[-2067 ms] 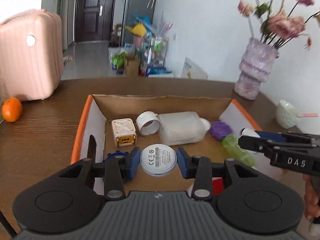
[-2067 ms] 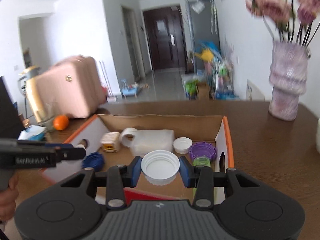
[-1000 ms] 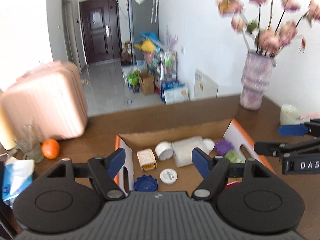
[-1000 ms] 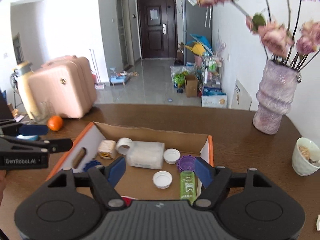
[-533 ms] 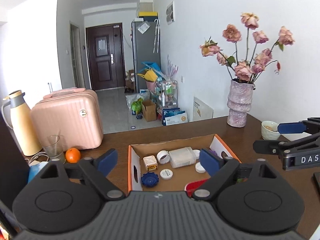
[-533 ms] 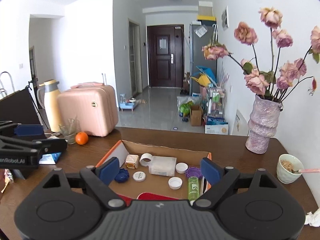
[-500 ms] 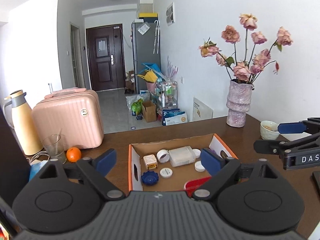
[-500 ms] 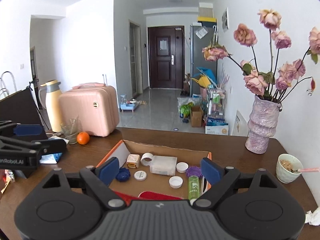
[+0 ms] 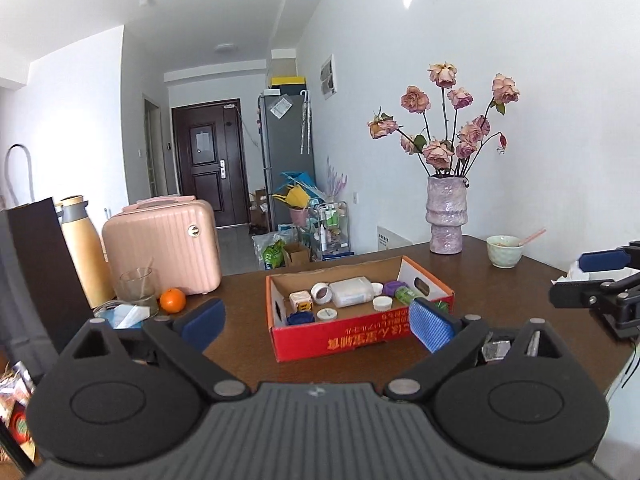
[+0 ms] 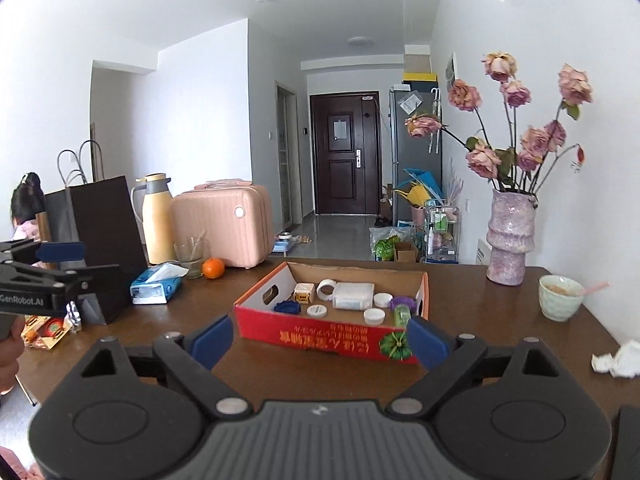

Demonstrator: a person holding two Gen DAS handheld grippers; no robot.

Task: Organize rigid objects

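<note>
- The shallow red-sided cardboard box point(image 9: 352, 334) sits mid-table on the dark brown wooden table point(image 10: 472, 284), holding a translucent plastic bottle on its side point(image 9: 351, 291), a cream cube point(image 9: 301, 301), a blue ridged cap point(image 10: 287, 306), white round caps point(image 10: 374, 316), a purple lid point(image 10: 402, 302) and a green tube point(image 10: 401, 314).
- The left gripper point(image 9: 316, 322) and the right gripper point(image 10: 318, 338) are both spread wide and empty, above the table's near edge.
- Only the right view shows the black paper bag point(image 10: 98, 216), tissue pack point(image 10: 157, 284) and crumpled tissue point(image 10: 618, 360) by the right edge.
- Bare wood lies between box and near edge; the pink ridged vase point(image 9: 445, 216) and pale bowl point(image 9: 504, 251) stand at the far right corner.
- Since 2.1 seconds ago, both grippers have released their white caps and pulled back from the box.
</note>
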